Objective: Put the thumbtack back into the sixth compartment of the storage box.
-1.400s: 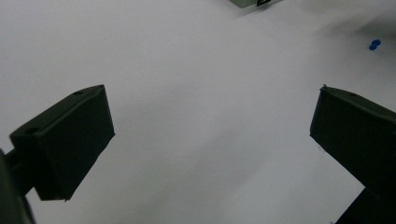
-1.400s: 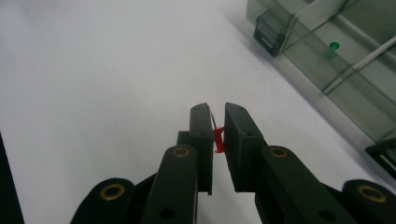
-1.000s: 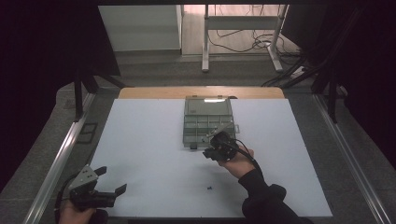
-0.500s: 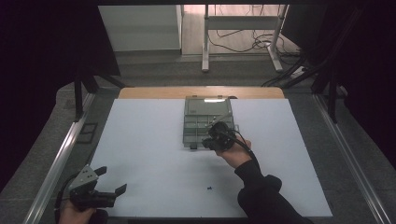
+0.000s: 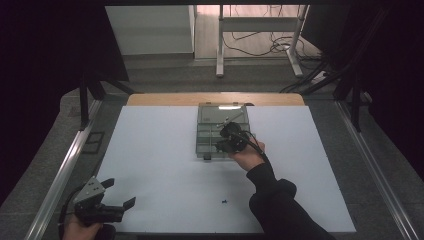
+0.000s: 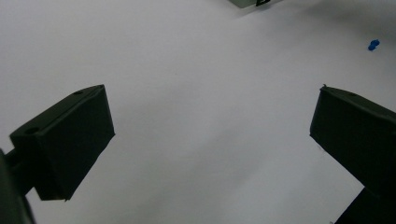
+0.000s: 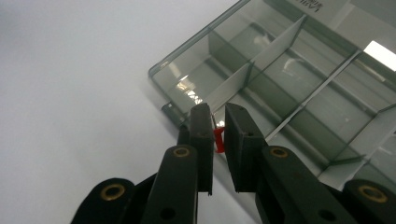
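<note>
Left gripper (image 5: 114, 192): low at the near left corner of the white table sheet (image 5: 160, 165), held in a hand (image 5: 80, 231), jaws spread wide with nothing between. Its own view looks down on bare white surface between the two black jaws.

Small blue pin-like object (image 5: 225, 202): lies alone on the sheet near the front edge, well apart from both grippers; also seen at upper right of the left gripper view (image 6: 373, 45).

Clear grey plastic compartment box with dividers (image 5: 209, 136): centre-far part of the table, lid open.

Right gripper (image 7: 218, 135): over the box's near edge, held by a hand (image 5: 248, 157) in a dark sleeve. Jaws drawn close, pinching a small red pushpin (image 7: 218, 139), metal point upward. Pin sits above the box's near corner compartment, not yet inside.
</note>
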The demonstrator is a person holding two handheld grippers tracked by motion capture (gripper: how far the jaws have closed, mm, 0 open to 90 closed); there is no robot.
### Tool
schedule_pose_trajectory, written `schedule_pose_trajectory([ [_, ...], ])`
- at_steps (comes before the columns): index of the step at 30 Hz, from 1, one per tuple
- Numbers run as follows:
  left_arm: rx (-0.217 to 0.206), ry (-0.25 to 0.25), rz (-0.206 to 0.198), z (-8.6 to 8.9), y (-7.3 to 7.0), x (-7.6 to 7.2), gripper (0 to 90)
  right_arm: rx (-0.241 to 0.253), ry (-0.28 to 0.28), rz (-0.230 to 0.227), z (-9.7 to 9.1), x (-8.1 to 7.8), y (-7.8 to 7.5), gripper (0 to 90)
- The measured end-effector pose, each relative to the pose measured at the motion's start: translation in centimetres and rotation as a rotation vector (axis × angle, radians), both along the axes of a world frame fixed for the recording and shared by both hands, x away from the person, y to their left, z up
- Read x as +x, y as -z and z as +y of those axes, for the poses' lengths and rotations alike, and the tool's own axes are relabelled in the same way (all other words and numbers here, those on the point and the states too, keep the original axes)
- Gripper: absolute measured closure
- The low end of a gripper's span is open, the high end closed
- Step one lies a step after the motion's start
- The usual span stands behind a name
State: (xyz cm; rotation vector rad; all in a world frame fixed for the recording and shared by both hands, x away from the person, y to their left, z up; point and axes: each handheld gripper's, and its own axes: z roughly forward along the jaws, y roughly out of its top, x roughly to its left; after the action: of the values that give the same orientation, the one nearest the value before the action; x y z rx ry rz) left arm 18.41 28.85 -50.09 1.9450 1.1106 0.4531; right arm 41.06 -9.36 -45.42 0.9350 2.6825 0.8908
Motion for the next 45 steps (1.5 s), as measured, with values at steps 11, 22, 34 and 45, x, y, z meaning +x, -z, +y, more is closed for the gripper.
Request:
schedule_pose_trajectory([
  [11,0.000,0.002,-0.001,0.0,0.0,0.0,0.0,-0.050,0.020,0.009,1.2,1.7,1.2,80.9],
  [22,0.003,0.004,-0.001,0.0,0.0,0.0,0.0,-0.057,0.027,-0.001,1.1,1.7,1.2,66.3],
  [34,0.008,0.003,0.001,-0.1,0.0,0.0,0.0,-0.057,-0.021,-0.044,0.3,-0.3,0.3,36.0],
  [45,0.011,0.003,0.001,-0.1,0.0,0.0,0.1,-0.010,-0.064,-0.039,-0.6,-2.4,0.3,21.5],
])
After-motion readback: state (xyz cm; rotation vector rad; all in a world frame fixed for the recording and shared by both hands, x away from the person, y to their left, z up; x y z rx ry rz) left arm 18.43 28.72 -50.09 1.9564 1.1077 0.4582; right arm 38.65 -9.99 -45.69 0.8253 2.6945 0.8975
